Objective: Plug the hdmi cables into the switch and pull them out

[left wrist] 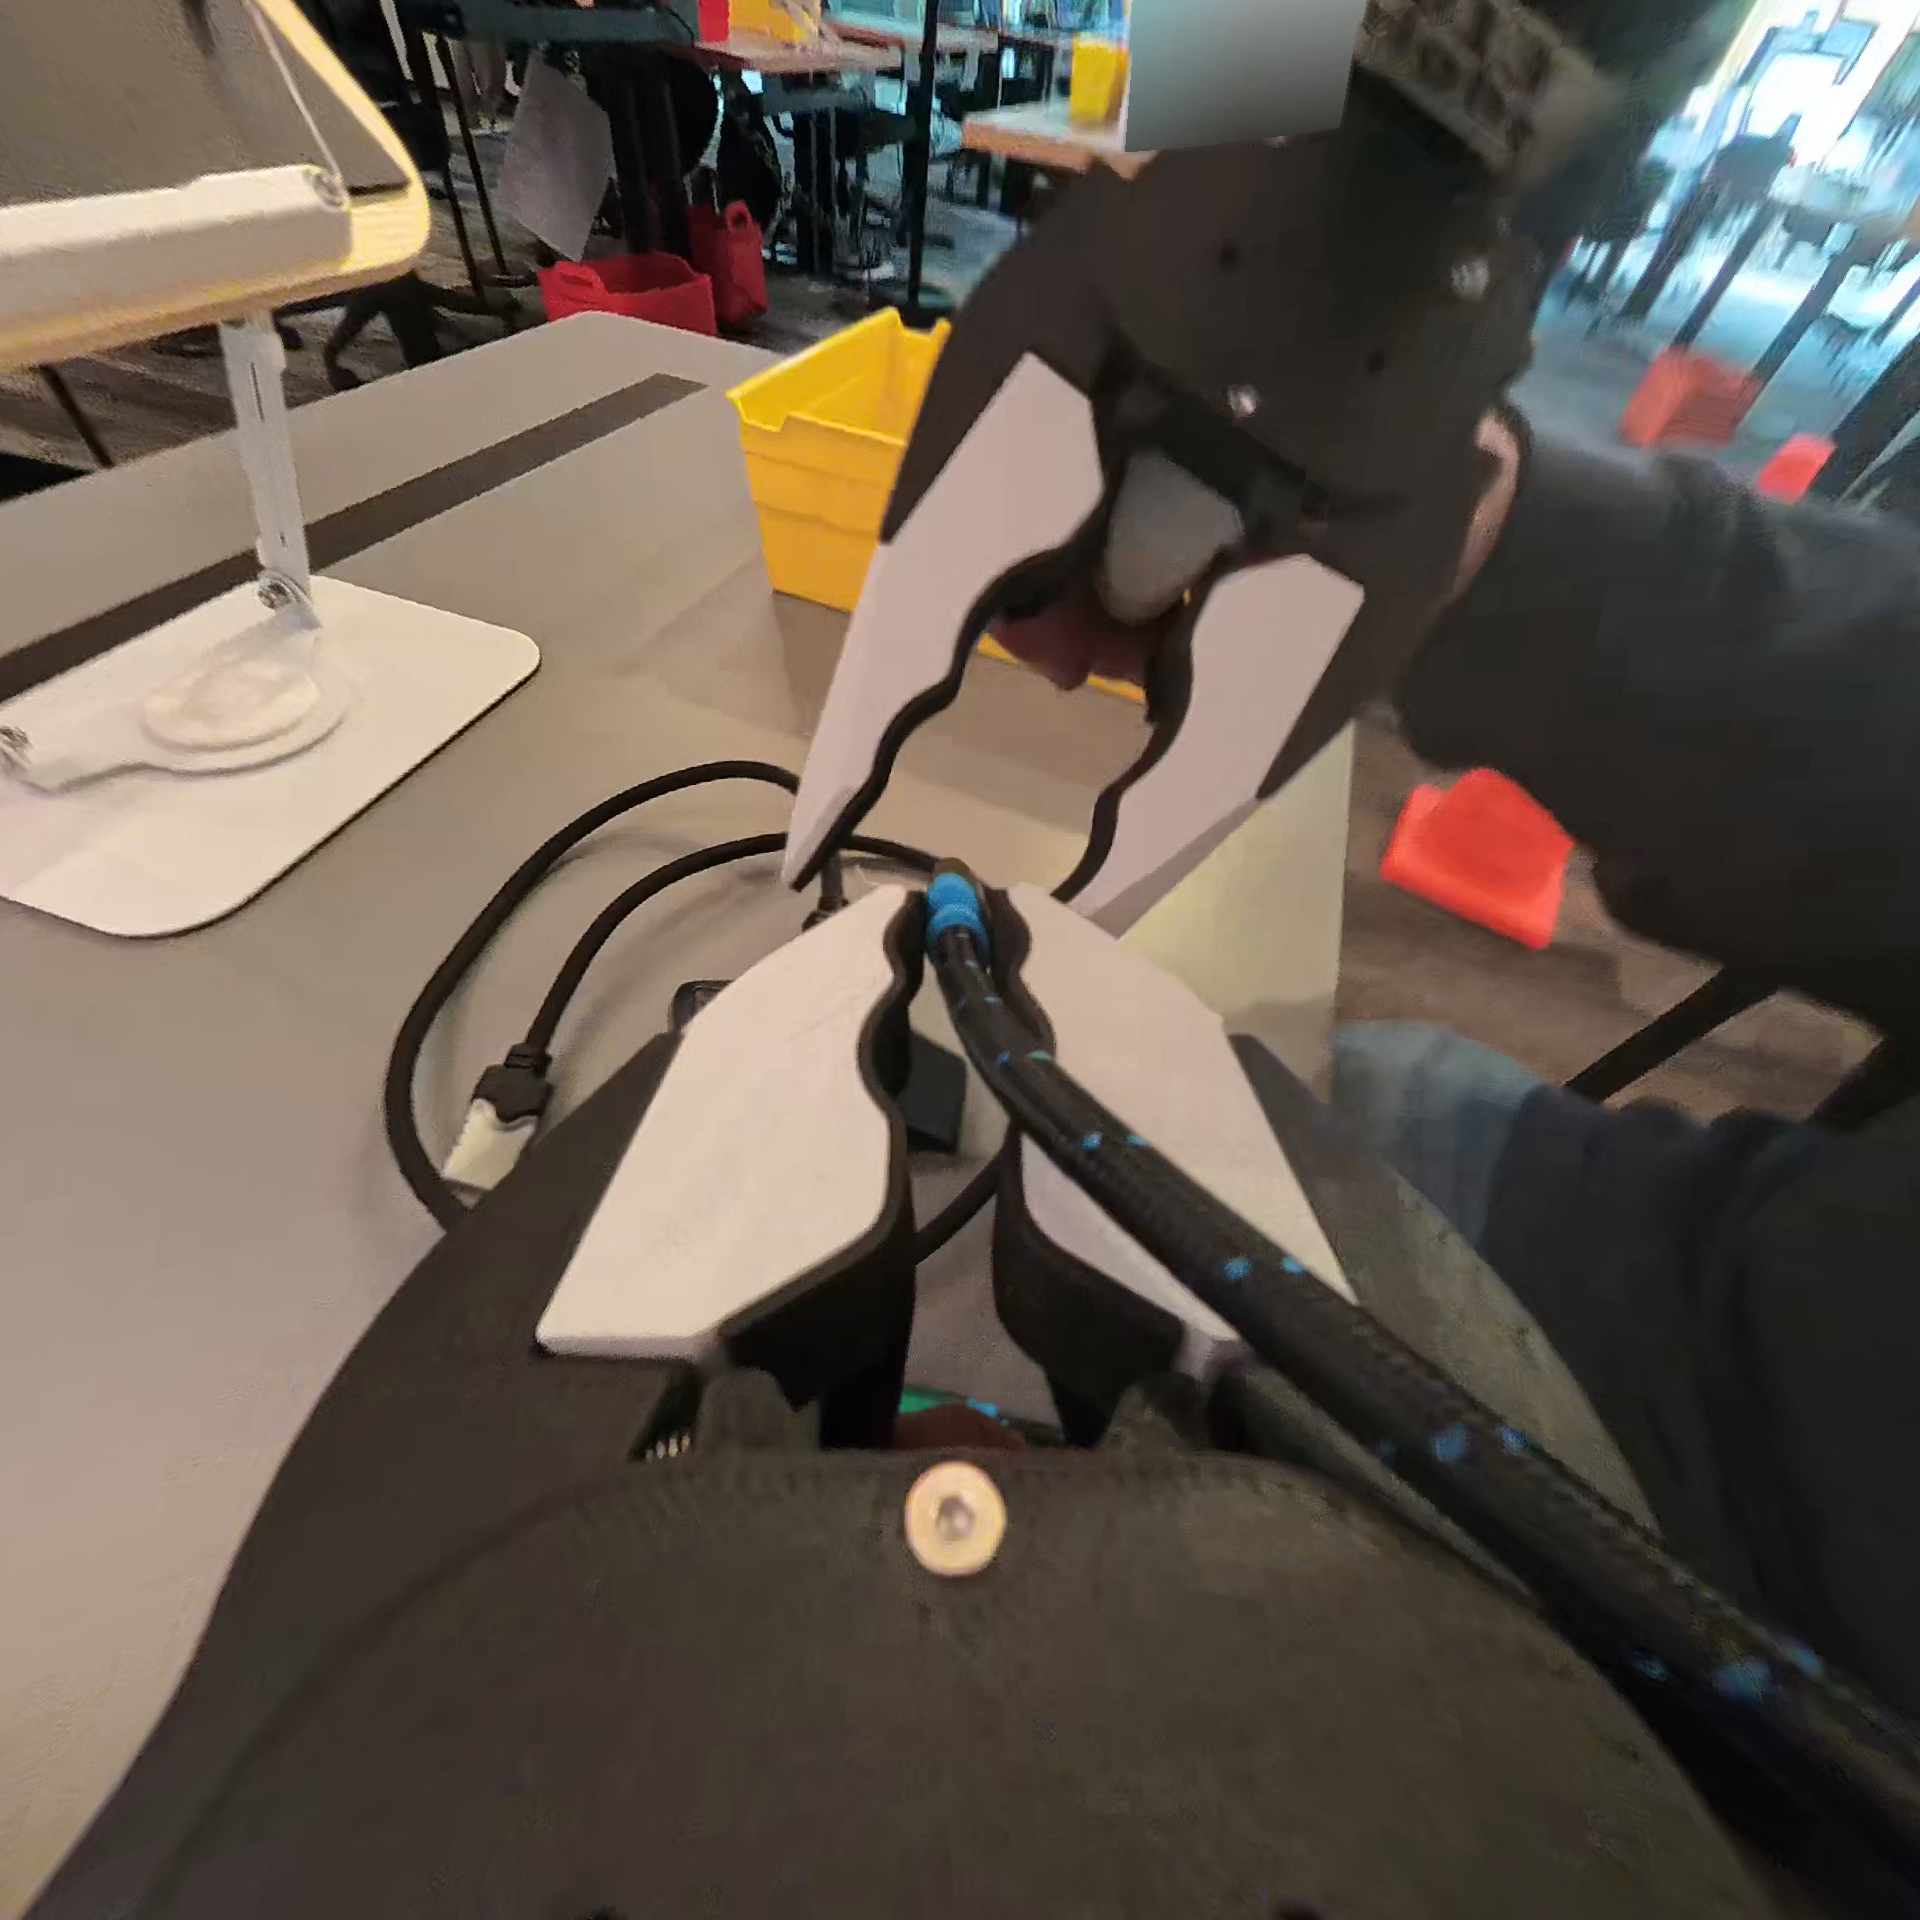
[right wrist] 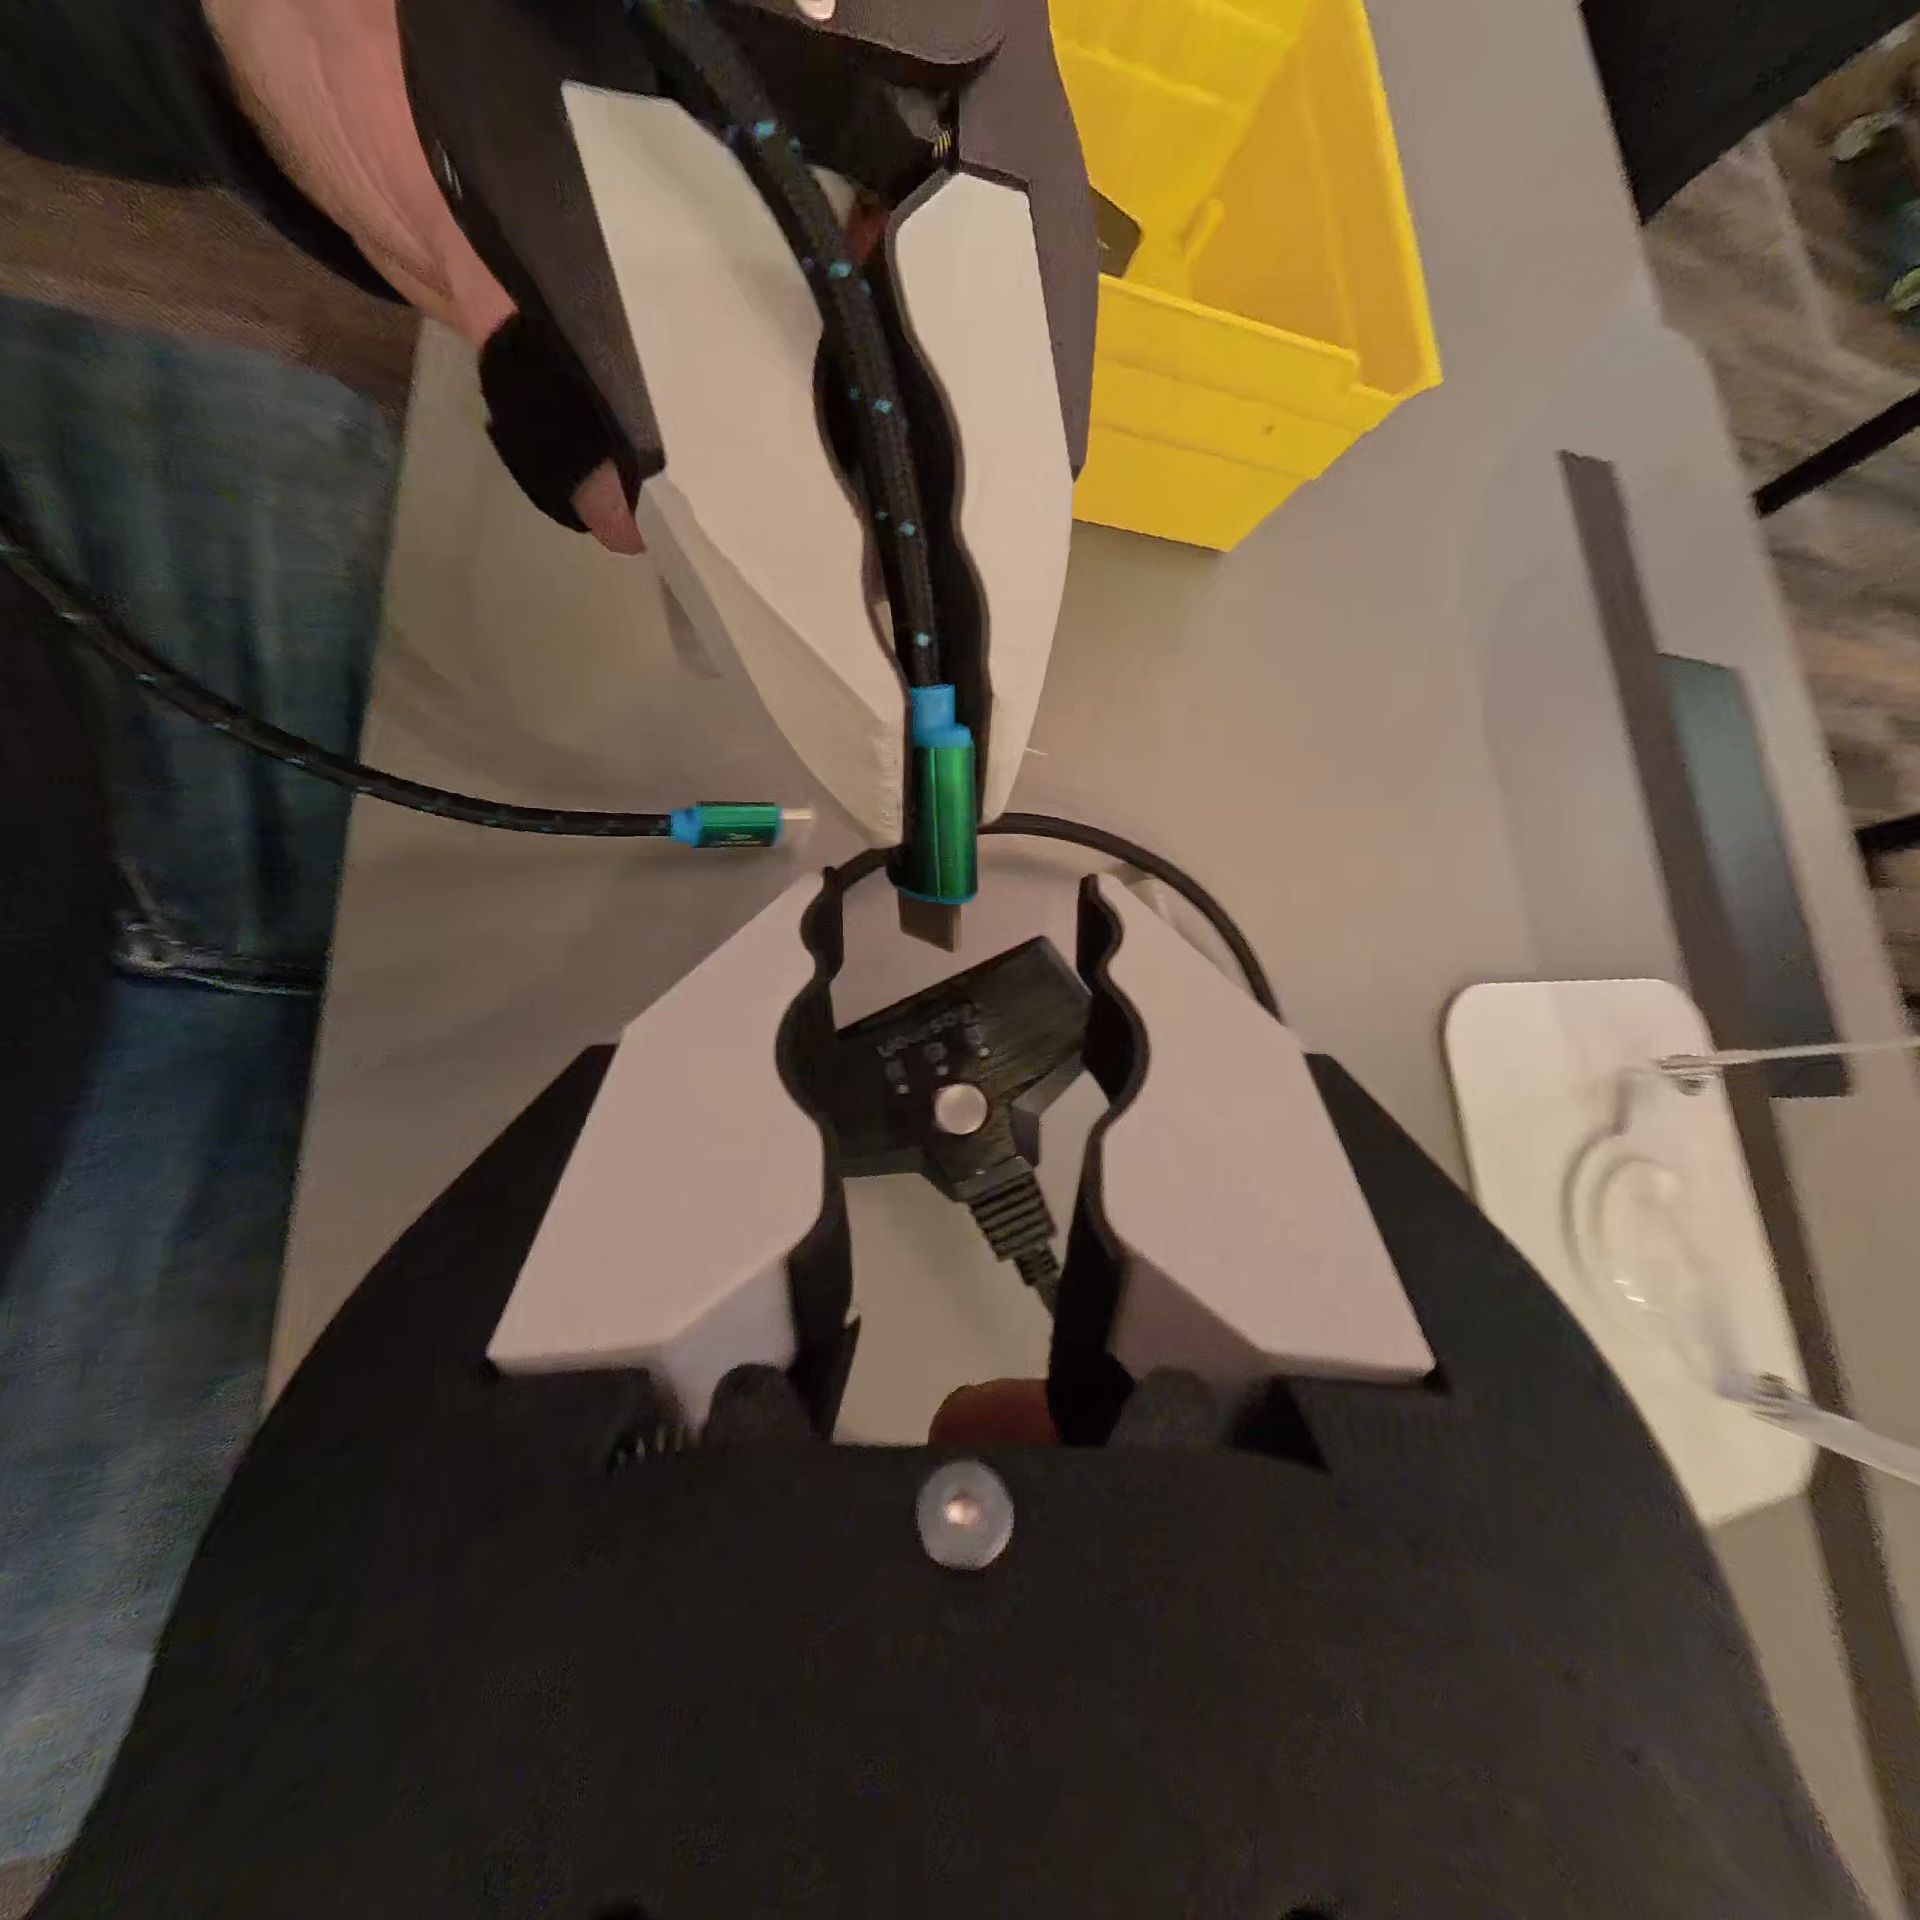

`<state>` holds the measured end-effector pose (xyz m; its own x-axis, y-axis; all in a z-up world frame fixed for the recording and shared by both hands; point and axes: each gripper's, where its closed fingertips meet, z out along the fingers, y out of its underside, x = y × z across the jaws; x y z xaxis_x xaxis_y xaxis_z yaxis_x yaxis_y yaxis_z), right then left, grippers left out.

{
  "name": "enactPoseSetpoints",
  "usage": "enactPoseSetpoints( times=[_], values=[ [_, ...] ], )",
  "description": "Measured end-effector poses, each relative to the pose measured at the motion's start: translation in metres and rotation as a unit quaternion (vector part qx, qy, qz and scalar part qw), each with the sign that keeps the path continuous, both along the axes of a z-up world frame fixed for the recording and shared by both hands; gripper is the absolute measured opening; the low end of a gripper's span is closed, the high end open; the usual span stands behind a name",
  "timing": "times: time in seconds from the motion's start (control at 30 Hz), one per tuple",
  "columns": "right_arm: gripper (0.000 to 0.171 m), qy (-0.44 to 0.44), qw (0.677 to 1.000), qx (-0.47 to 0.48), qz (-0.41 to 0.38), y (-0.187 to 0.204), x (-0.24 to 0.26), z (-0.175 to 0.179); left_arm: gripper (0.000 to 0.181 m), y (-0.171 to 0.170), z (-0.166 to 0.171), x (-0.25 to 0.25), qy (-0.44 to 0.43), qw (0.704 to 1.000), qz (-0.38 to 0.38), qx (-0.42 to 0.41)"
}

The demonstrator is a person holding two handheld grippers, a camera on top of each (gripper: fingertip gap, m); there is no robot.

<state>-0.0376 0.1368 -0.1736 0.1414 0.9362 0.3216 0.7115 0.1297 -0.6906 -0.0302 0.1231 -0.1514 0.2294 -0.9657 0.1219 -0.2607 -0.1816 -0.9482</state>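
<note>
Green metal HDMI plug (right wrist: 937, 821) on braided cable, clamped in left gripper (right wrist: 940, 800), points lengthwise at black switch (right wrist: 961, 1081) gripped by right gripper (right wrist: 961, 1039); small gap remains.

We can see only two places that carry writing. The black switch (right wrist: 961, 1070), seen in the right wrist view, bears a short line of pale lettering on its top face above a row of small marks and a round silver button. The green plug (right wrist: 740, 827) lying on the tabletop (right wrist: 1299, 779) bears a small pale mark on its side. We find no other writing, numbers or signs in either view.
</note>
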Motion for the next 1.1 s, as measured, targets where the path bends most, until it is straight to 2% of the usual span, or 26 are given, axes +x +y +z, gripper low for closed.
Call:
enactPoseSetpoints(
  times=[0.3,0.43,0.53,0.63,0.83,1.1],
  values=[
    [0.014,-0.040,0.993,0.109,-0.037,0.017,-0.010,0.001,0.011,0.011,0.012,-0.003,-0.086,0.990,0.034,-0.110],
    [0.015,-0.041,0.987,0.146,-0.052,0.023,-0.012,0.007,0.011,0.015,0.016,-0.006,-0.113,0.983,0.044,-0.139],
    [0.022,-0.025,0.984,0.167,-0.053,0.024,-0.015,0.014,0.011,0.018,0.015,-0.009,-0.119,0.980,0.053,-0.152],
    [0.018,-0.029,0.984,0.170,-0.050,0.023,-0.015,0.013,0.011,0.018,0.015,-0.010,-0.128,0.977,0.054,-0.165],
    [0.018,-0.009,0.991,0.125,-0.049,0.020,-0.015,0.011,0.011,0.017,0.014,-0.008,-0.119,0.980,0.051,-0.151],
    [0.019,0.019,1.000,0.015,-0.014,0.003,-0.013,0.002,0.018,0.010,0.012,-0.004,-0.052,0.998,0.037,-0.020]
  ],
)
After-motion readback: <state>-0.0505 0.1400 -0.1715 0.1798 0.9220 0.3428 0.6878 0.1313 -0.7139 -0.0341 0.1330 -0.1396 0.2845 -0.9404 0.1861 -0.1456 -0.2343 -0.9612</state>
